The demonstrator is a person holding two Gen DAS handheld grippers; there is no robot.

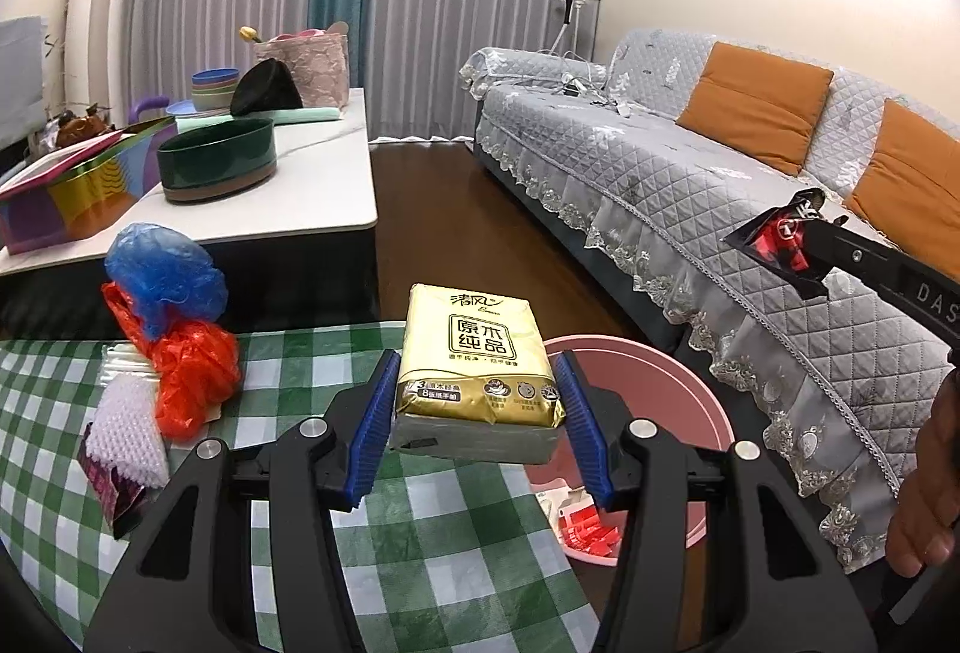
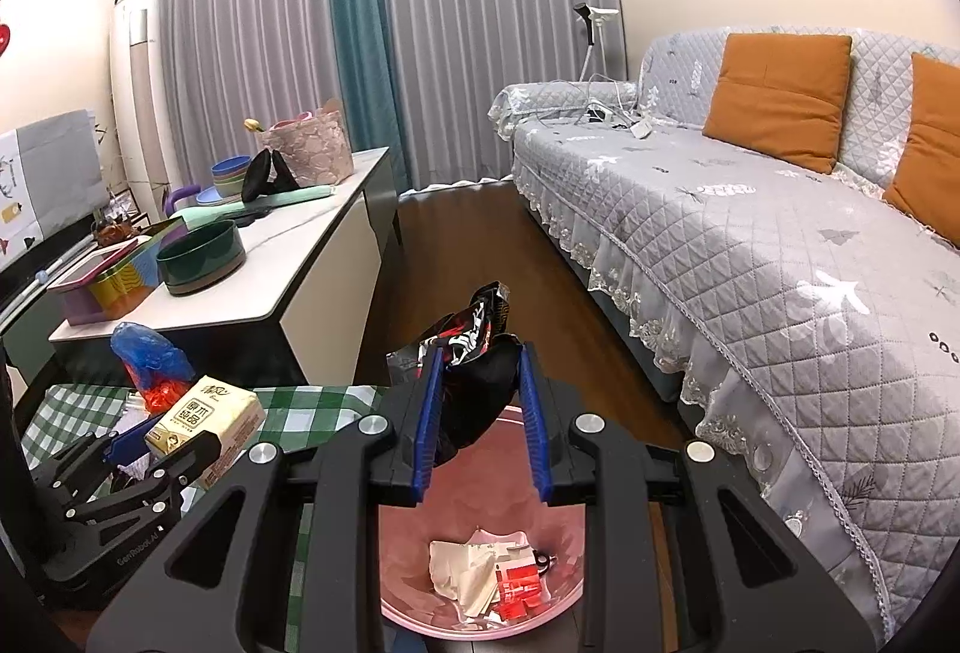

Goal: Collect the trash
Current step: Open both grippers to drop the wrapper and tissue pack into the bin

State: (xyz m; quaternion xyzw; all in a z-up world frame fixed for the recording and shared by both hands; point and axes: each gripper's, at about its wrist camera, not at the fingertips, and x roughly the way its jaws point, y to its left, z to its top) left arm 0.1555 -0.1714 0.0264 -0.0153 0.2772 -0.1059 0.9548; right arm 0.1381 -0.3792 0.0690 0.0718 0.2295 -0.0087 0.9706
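Note:
My left gripper [image 1: 477, 416] is shut on a gold tissue pack [image 1: 477, 365], held just above the edge of the green checked tablecloth [image 1: 420, 533]. My right gripper [image 2: 480, 413] is shut on a crumpled black and red snack wrapper [image 2: 474, 353], hanging over the pink bin [image 2: 564, 587]. The bin [image 1: 660, 377] stands on the floor between the table and the sofa and holds white paper and red scraps [image 2: 510, 587]. In the left wrist view the right gripper's tip with the wrapper [image 1: 780, 239] shows at the right. The tissue pack [image 2: 204, 416] shows at the right wrist view's lower left.
On the tablecloth lie a blue plastic bag [image 1: 162, 269], a red plastic bag [image 1: 192, 377], a white foam net [image 1: 129, 431] and a dark wrapper [image 1: 114, 491]. Behind stands a white table [image 1: 300, 209] with a green bowl [image 1: 216, 161] and boxes. A grey sofa [image 1: 690, 185] runs along the right.

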